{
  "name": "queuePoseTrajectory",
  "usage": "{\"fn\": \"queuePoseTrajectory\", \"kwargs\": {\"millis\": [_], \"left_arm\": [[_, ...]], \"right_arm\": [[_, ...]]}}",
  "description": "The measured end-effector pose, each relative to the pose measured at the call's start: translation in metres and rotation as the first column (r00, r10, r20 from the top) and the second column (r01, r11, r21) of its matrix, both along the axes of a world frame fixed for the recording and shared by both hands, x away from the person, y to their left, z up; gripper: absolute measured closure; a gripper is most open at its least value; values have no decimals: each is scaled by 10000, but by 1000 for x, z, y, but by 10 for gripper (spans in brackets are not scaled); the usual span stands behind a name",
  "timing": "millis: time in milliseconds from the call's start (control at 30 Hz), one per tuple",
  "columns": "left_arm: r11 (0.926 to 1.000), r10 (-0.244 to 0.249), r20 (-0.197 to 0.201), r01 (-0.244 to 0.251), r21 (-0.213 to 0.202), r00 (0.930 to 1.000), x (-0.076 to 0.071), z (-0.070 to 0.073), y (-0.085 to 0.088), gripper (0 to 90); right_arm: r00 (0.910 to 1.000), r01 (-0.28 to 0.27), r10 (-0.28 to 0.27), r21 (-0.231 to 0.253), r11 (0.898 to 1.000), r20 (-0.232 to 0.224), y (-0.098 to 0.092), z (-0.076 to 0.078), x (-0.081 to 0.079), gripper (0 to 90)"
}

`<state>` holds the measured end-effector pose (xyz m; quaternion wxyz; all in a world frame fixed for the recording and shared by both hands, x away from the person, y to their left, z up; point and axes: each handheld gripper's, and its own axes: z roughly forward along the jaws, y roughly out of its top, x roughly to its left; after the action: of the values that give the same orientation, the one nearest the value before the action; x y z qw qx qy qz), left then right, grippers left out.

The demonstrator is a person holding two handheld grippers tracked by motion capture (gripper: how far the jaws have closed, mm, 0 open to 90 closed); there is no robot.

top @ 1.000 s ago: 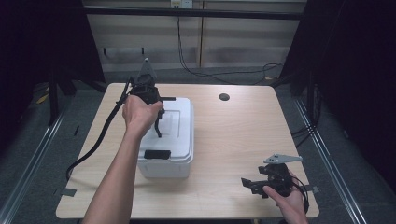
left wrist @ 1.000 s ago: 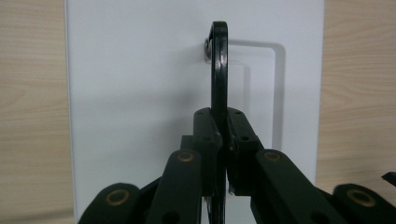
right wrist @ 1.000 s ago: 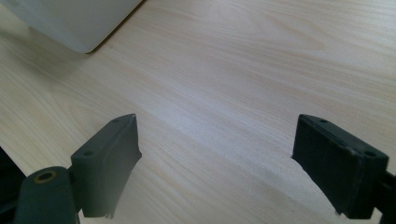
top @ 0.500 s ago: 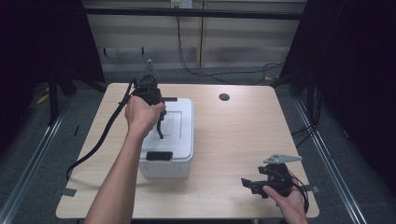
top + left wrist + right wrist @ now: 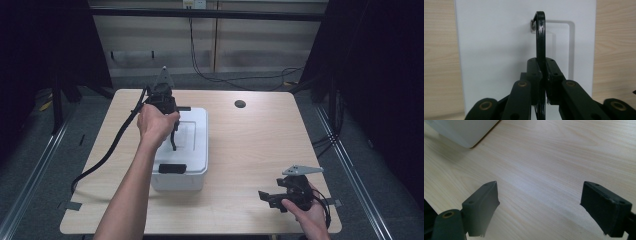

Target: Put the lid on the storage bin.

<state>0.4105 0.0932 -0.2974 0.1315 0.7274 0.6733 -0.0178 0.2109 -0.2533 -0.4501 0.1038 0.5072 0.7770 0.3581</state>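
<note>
Where the tabletop (image 5: 240, 150) carries it, white lidded box (image 5: 187, 150) sits beneath left tongs (image 5: 543, 75), clamped on its raised black handle (image 5: 540, 37). Right tongs (image 5: 539, 205), apart, idle well aside. Risk: thin handle slipping sideways from the pinch.

A light wooden table (image 5: 250, 155) stands on a grey floor (image 5: 40, 165). A small dark round hole (image 5: 240, 104) sits near the table's far edge. Behind the table runs a pale wall panel (image 5: 250, 45), with black cables (image 5: 210, 75) hanging before it.
</note>
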Motion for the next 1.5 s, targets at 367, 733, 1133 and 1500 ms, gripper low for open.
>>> {"fn": "queuePoseTrajectory", "kwargs": {"millis": [367,733,1133,1500], "left_arm": [[9998,-197,30,197,69,9998,1,-2,0,805],[9999,-100,545,95,110,9985,2,3,11,683],[9989,-338,917,367,-303,9952,6,-1,42,416],[9816,-1374,1933,1596,-1044,9715,2,13,63,254]], "right_arm": [[10000,30,-30,-27,10000,-16,0,0,0,141],[10000,25,-25,-35,10000,-16,0,0,0,141],[10000,17,-17,-77,10000,-26,0,0,0,141],[10000,64,-65,-79,9999,-58,0,0,1,141]]}}
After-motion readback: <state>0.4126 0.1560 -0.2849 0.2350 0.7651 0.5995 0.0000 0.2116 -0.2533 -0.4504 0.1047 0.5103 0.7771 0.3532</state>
